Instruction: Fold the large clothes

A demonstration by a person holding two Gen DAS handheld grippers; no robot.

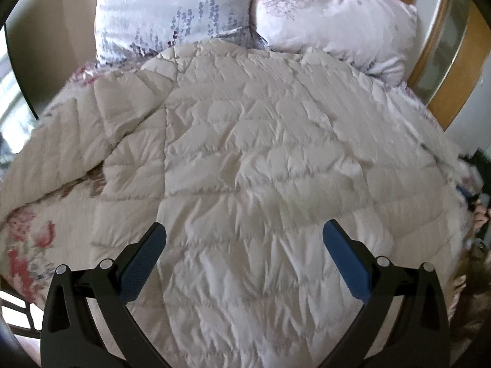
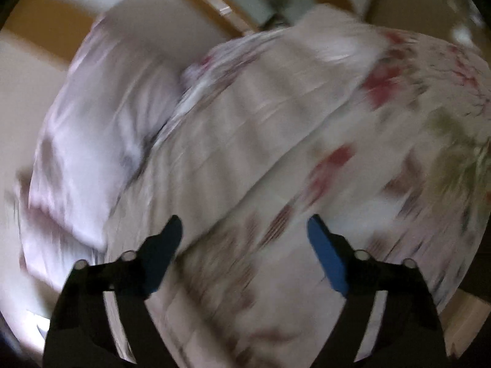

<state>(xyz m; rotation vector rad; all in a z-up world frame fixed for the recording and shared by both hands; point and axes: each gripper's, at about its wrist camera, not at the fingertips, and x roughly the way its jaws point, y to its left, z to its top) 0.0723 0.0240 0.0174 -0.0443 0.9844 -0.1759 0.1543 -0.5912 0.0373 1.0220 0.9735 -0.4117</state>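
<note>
So we're at the spot where nothing's actually gripped, we're just lining up for the next fold. The quilt [image 1: 245, 153] is spread cream-side-up over most of the bed, running from right under the left tool [image 1: 244, 230] up to the two pillows [image 1: 172, 15] at 12 o'clock, and there's a flap turned over along the 9 o'clock side with the floral print [image 1: 27, 245] peeking out at about 8. Left tool has its blue pads [image 1: 343, 263] spread wide and is holding nothing, just hovering over the near part of the quilt. Right tool [image 2: 244, 230] is also wide apart and empty; its view is badly smeared, so all we can say is it's looking across the floral side [image 2: 383, 107] of the quilt with a pillow [image 2: 92, 138] off at 9 to 10 o'clock. Our guess for the next move: each tool needs to drop onto an edge or corner and pinch through the puffy layers, then both lift together. It's bulky stuff, so a shallow bite will probably slip.
</note>
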